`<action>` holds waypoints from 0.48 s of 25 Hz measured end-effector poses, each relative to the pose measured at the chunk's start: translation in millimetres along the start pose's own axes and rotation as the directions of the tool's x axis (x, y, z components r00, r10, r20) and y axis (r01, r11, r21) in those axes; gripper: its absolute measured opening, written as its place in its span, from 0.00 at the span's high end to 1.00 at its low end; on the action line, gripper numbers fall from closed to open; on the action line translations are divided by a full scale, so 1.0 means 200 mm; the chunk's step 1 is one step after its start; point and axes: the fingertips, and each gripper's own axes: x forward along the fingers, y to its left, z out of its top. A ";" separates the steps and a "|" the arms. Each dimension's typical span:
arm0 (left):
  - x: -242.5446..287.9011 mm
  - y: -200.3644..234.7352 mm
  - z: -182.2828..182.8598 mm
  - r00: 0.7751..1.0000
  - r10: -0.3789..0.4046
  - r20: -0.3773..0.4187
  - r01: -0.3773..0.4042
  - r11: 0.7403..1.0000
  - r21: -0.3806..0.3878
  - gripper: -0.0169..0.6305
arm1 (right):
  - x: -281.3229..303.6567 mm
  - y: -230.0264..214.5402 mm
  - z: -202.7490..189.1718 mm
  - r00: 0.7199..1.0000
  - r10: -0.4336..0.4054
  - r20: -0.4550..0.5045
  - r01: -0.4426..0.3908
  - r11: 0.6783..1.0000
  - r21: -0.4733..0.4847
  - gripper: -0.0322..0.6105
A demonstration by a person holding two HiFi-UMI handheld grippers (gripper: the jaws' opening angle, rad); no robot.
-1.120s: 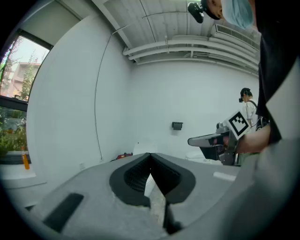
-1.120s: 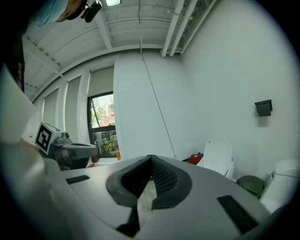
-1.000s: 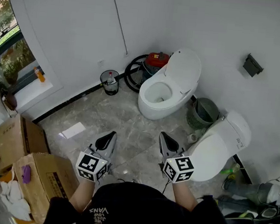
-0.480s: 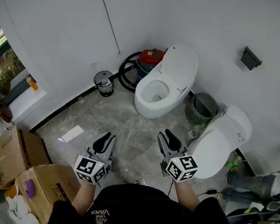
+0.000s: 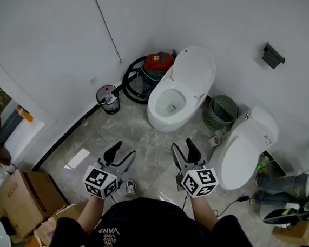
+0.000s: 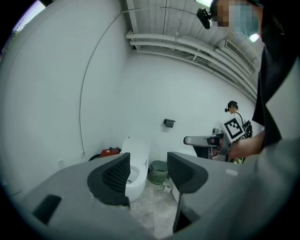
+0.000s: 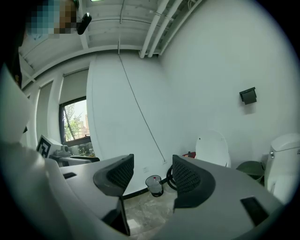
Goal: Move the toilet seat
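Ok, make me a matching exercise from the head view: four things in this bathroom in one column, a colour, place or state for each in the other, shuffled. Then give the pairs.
Things:
1. middle toilet
2. right-hand toilet
3. basket
4. vacuum cleaner

Descriptions:
a. red
b. lid shut
c. stands between the two toilets
d. lid raised, bowl open

Pairs: 1-d, 2-b, 3-c, 4-a
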 end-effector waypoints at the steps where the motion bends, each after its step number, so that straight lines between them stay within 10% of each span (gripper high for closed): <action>1: 0.01 0.05 0.01 1.000 -0.016 -0.008 0.016 1.000 0.002 0.60 | 0.04 0.01 -0.01 1.000 -0.016 0.001 0.016 1.000 0.008 0.58; 12: 0.11 0.49 0.03 0.988 -0.131 -0.077 0.132 0.991 0.011 0.60 | 0.29 0.05 -0.06 0.979 -0.202 0.010 0.200 0.975 0.098 0.58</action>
